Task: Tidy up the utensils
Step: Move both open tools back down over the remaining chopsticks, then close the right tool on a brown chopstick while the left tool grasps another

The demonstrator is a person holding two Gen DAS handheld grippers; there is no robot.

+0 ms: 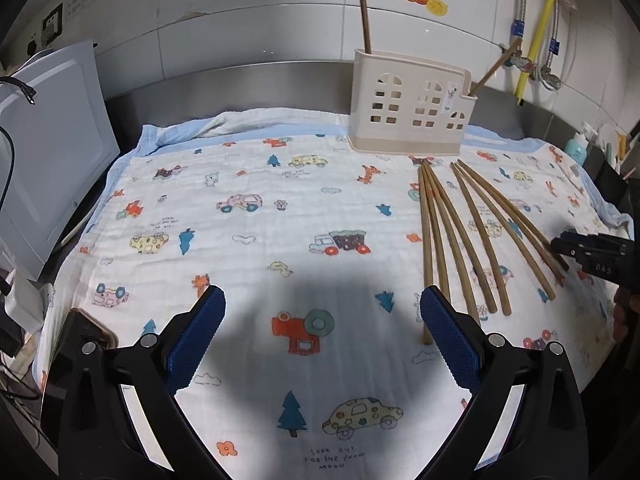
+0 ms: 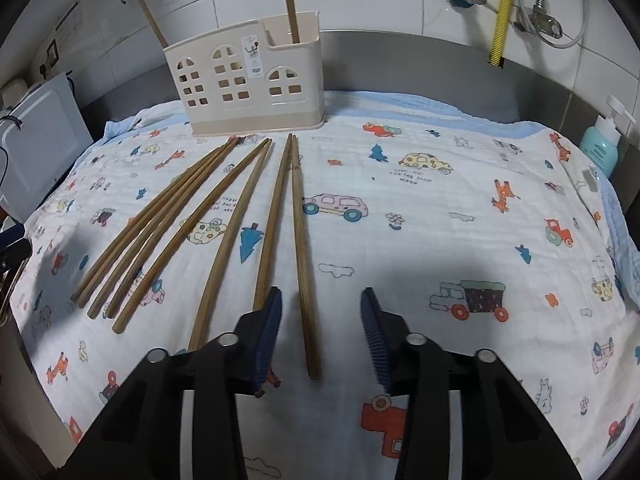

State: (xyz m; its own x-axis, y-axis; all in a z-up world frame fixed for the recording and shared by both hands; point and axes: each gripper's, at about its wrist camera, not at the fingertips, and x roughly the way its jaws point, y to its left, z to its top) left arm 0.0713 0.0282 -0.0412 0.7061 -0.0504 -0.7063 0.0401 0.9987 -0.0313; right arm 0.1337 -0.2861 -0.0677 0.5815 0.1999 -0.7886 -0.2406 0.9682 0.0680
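Several brown wooden chopsticks [image 2: 224, 220] lie fanned on the cartoon-print cloth [image 2: 440, 208] in front of a cream house-shaped utensil holder [image 2: 248, 88]. Two chopsticks stand in the holder [image 1: 412, 108], one at each end. My right gripper [image 2: 322, 300] is open and low over the cloth; the rightmost chopstick [image 2: 302, 248] lies between its fingers. My left gripper [image 1: 322, 300] is open and empty over the bare cloth [image 1: 240, 240], left of the chopsticks [image 1: 472, 232]. The right gripper [image 1: 576, 246] also shows at the right edge of the left wrist view.
A white appliance [image 1: 52, 152] stands at the left of the cloth. A teal soap bottle [image 2: 600, 148] is at the right. Pipes and a yellow hose [image 2: 502, 12] run along the tiled wall behind. A steel counter edge runs behind the holder.
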